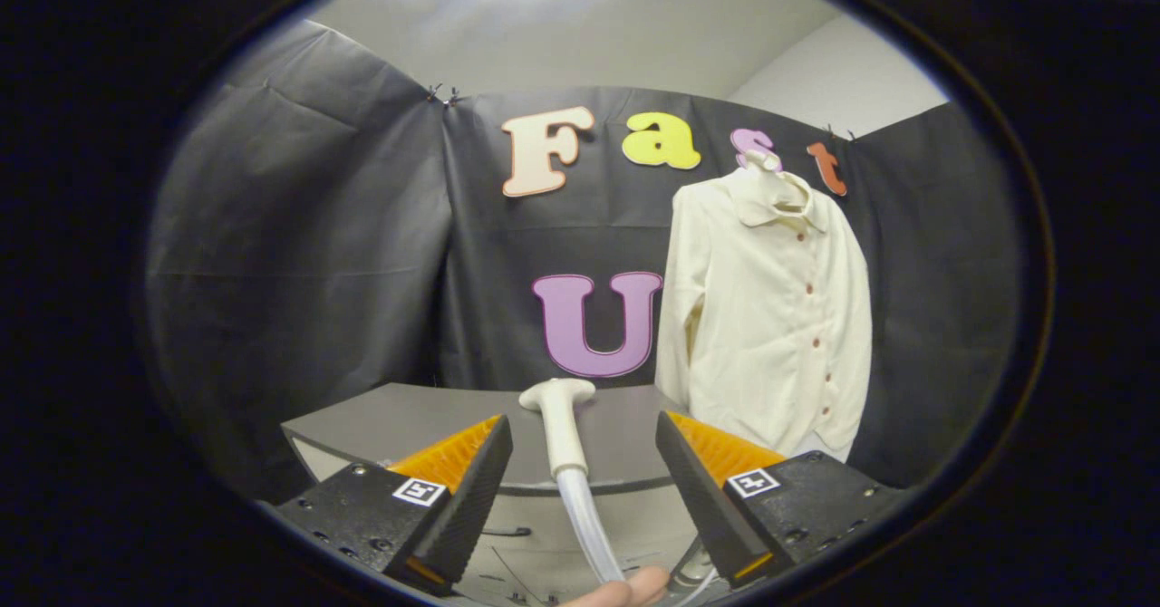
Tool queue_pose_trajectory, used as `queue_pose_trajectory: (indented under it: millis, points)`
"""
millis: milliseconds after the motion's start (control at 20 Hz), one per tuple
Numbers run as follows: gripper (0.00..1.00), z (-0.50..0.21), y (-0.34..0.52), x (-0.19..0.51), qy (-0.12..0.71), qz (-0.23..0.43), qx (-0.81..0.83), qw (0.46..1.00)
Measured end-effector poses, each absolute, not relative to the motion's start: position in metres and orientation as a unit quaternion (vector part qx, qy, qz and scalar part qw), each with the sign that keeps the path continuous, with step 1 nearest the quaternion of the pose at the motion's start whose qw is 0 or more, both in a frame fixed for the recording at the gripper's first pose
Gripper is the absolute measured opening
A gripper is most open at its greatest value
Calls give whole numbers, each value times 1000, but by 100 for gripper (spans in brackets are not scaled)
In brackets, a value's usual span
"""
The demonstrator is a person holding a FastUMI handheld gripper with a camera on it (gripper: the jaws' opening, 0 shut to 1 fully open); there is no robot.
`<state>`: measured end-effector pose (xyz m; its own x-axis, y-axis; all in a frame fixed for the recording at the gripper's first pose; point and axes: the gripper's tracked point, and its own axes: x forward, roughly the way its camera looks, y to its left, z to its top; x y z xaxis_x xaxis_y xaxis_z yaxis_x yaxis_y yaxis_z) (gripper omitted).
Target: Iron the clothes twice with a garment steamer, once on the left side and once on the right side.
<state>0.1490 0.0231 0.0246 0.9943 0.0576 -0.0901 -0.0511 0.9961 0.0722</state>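
While the tool (580, 489) is hanging with its fingers spread wide and gripping nothing, the steamer (564, 426) is standing in the gap between them, touching neither finger. Its pale head is sitting at the top, flaring sideways, and its handle is running down into a clear hose (589, 530) that is curving toward the bottom of the gripper view. A fingertip (625, 589) of a person's hand is showing at the lower end of that hose, seemingly touching it. Whether the steamer is resting on the counter (399, 421) or being held up just above it cannot be told. The grey counter is lying just beyond the fingers, its rounded front edge crossing behind them. A cream shirt (770, 317) is hanging on a hanger against the black booth wall, beyond the right finger and well apart from the steamer. Its collar is at the top, a row of small dark buttons is running down its front, and both sleeves are hanging straight down at its sides. Its hem is dropping past the counter's far right corner.
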Motion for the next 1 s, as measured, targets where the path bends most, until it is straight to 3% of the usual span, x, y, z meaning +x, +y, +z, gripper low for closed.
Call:
queue_pose_trajectory:
  millis: [400,550,900,1000]
  points:
    - [97,20,54,251,108,29,24,993]
    - [97,-5,77,288,171,52,18,984]
    - [95,-100,61,308,368,17,-77,926]
    - [88,-114,63,303,387,19,-85,918]
